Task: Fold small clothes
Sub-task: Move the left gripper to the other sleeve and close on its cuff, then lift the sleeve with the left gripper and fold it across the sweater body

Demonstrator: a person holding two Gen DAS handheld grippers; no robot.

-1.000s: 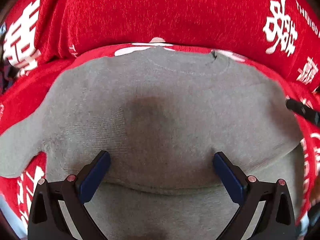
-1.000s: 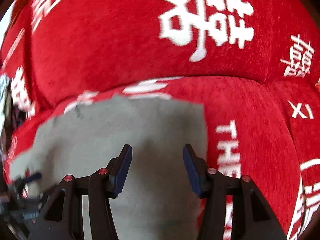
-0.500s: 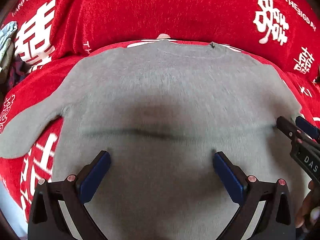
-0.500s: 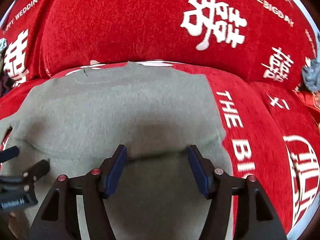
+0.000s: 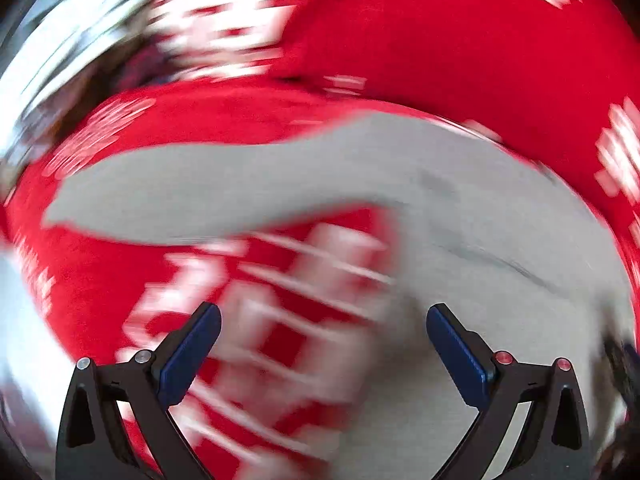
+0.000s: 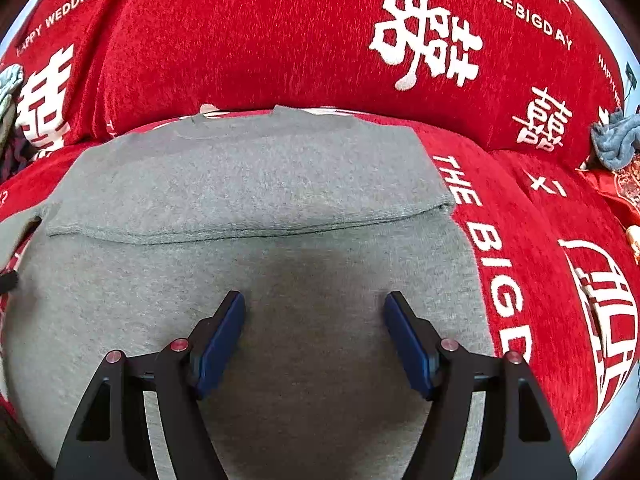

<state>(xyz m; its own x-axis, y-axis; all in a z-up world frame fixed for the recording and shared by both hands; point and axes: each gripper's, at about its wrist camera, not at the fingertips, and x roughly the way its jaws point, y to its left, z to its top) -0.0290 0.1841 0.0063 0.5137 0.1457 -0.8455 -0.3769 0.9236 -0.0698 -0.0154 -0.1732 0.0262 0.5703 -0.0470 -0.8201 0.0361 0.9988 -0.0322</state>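
A small grey knit sweater (image 6: 256,200) lies flat on a red sofa seat, with a folded layer across its far half that ends in a straight edge. My right gripper (image 6: 314,320) is open and empty just above the sweater's near part. The left wrist view is blurred by motion. In it the sweater's body (image 5: 500,240) is at the right and its left sleeve (image 5: 208,196) stretches out to the left. My left gripper (image 5: 322,336) is open and empty above the red cover beside the sweater's left side.
The red sofa cover (image 6: 532,264) with white lettering spreads around the sweater, and its backrest (image 6: 280,40) rises behind. A grey-blue cloth (image 6: 616,140) lies at the far right. Another grey cloth (image 6: 10,80) lies at the far left edge.
My left gripper has swung quickly to the left, off the sweater's body toward the left sleeve. My right gripper has pulled back a little and the folded layer now lies flat.
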